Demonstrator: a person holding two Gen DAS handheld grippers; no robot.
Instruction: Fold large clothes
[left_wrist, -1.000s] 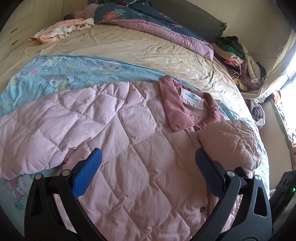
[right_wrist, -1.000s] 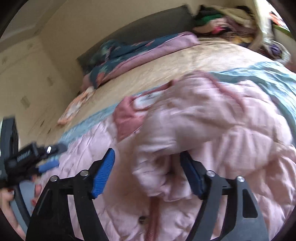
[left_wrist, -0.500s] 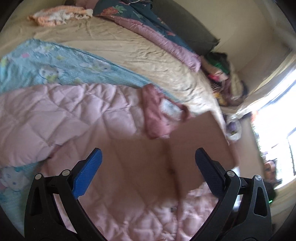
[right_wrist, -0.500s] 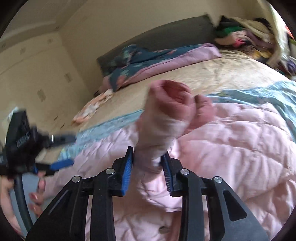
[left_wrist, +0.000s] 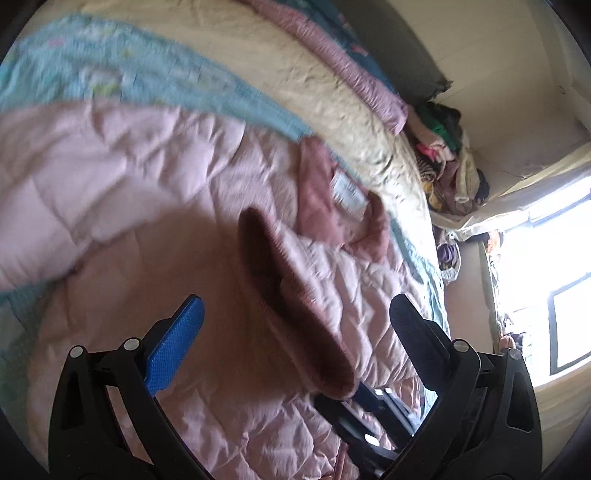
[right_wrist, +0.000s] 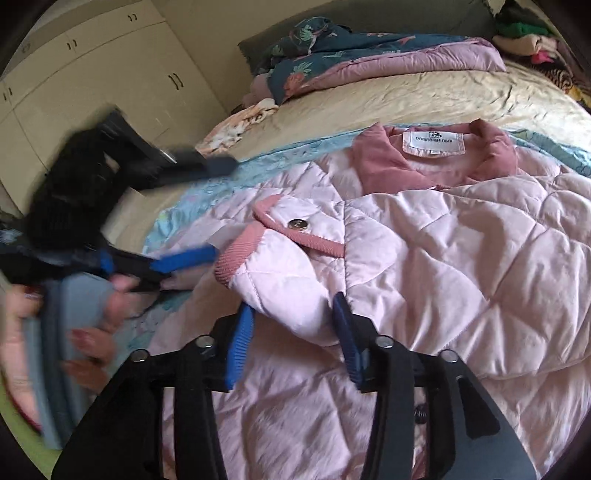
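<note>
A pink quilted jacket (right_wrist: 443, 266) lies spread on the bed (right_wrist: 424, 96), over a light blue printed sheet (left_wrist: 155, 70), its darker pink collar (right_wrist: 384, 162) and white label turned toward the headboard. One sleeve (right_wrist: 288, 280) is folded across the jacket's front, its ribbed cuff (right_wrist: 236, 258) pointing toward the left side of the right wrist view, a snap button showing just above it. The right hand-held gripper (right_wrist: 291, 332) sits just at the near end of that sleeve: the padded fabric lies between its blue pads, the jaws are opening, and the pads appear to stand clear of the cloth on both sides. The left hand-held gripper (left_wrist: 295, 332) hovers over the jacket's body with its jaws spread wide and nothing pinched; the cuff's dark opening (left_wrist: 291, 306) lies between and beyond its fingers. In the right wrist view it appears blurred at the left, above the sheet, held by a person's hand (right_wrist: 99, 325).
</note>
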